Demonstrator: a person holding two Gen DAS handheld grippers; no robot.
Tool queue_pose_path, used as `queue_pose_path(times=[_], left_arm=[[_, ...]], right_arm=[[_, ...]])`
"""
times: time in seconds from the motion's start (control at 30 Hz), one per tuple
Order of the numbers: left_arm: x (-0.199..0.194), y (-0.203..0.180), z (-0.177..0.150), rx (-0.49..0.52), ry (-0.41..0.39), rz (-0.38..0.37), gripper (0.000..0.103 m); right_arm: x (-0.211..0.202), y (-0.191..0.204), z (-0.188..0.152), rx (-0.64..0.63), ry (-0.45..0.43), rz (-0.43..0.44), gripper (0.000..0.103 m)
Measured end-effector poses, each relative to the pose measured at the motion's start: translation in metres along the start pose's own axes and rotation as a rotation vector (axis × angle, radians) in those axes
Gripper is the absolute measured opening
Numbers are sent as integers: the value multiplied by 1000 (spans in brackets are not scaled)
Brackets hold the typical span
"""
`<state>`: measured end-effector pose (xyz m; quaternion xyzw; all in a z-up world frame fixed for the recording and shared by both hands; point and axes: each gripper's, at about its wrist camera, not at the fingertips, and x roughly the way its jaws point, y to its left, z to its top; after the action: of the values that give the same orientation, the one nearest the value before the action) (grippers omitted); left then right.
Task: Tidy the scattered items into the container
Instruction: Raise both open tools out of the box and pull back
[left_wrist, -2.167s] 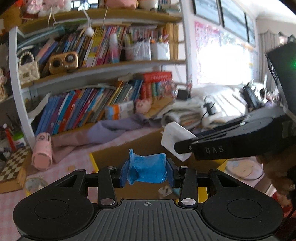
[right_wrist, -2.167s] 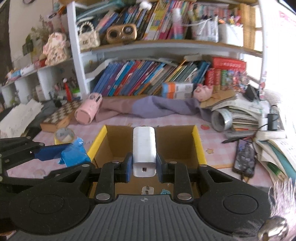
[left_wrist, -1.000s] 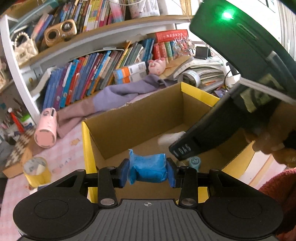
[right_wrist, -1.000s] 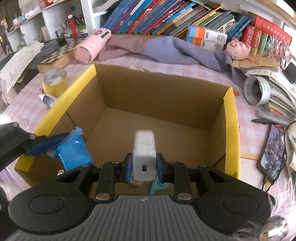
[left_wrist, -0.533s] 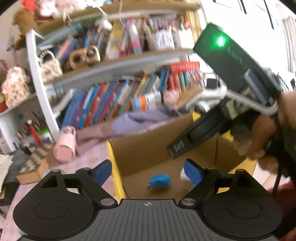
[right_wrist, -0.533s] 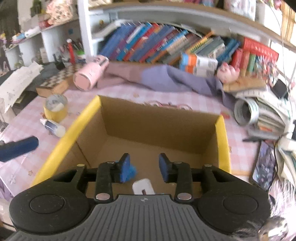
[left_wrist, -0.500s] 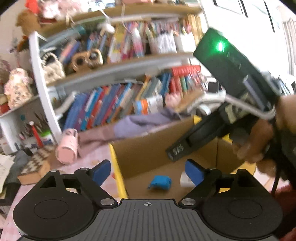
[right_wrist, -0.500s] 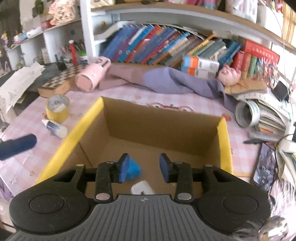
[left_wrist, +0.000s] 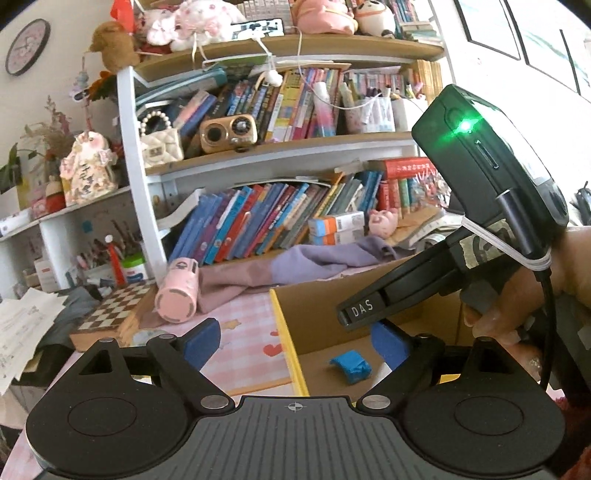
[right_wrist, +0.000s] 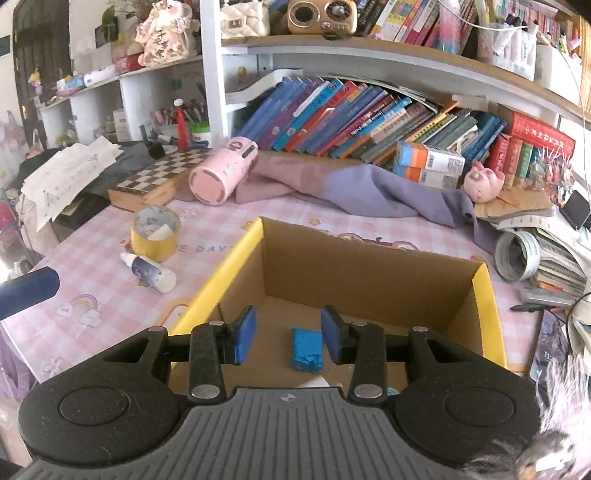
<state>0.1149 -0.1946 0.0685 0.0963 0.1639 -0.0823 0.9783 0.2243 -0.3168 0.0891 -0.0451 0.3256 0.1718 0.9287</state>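
Note:
An open cardboard box (right_wrist: 369, 273) with yellow flap edges stands on the pink checked tablecloth. On its floor lies a crumpled blue wad (right_wrist: 306, 348), seen also in the left wrist view as the blue wad (left_wrist: 351, 366). A white charger (right_wrist: 314, 381) lies beside it, mostly hidden by my right gripper's body. My right gripper (right_wrist: 288, 334) hangs open above the box floor, nothing pressed between its pads. My left gripper (left_wrist: 294, 341) stands wide open and empty over the box's left yellow edge (left_wrist: 286, 339). A hand holds the right gripper (left_wrist: 364, 308) over the box.
Left of the box lie a yellow tape roll (right_wrist: 155, 232), a small white bottle (right_wrist: 151, 274), a pink cup (right_wrist: 221, 173) on its side and a chessboard (right_wrist: 155, 177). A purple cloth (right_wrist: 369, 192) lies behind; a tape roll (right_wrist: 517, 254), books and a phone (right_wrist: 550, 347) crowd the right.
Both grippers opened over the box: the blue wad left the left gripper and the white charger left the right one. Both now lie in the box, and both grippers have lifted away.

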Motion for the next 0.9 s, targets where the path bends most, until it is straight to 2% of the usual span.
queue_pose_path(times=[0.3, 0.47, 0.73, 0.9], left_arm=[[-13, 12, -11, -30, -1, 31, 91], [-19, 18, -10, 3, -16, -7, 91], [-29, 45, -20, 27, -37, -81, 91], [-43, 69, -27, 22, -22, -127, 91]], right_arm=[[-5, 8, -1, 25, -32, -6, 37], [-15, 16, -5, 53, -55, -27, 37], [-38, 20, -19, 204, -112, -148, 37], [-54, 32, -34, 323, -134, -227, 37]])
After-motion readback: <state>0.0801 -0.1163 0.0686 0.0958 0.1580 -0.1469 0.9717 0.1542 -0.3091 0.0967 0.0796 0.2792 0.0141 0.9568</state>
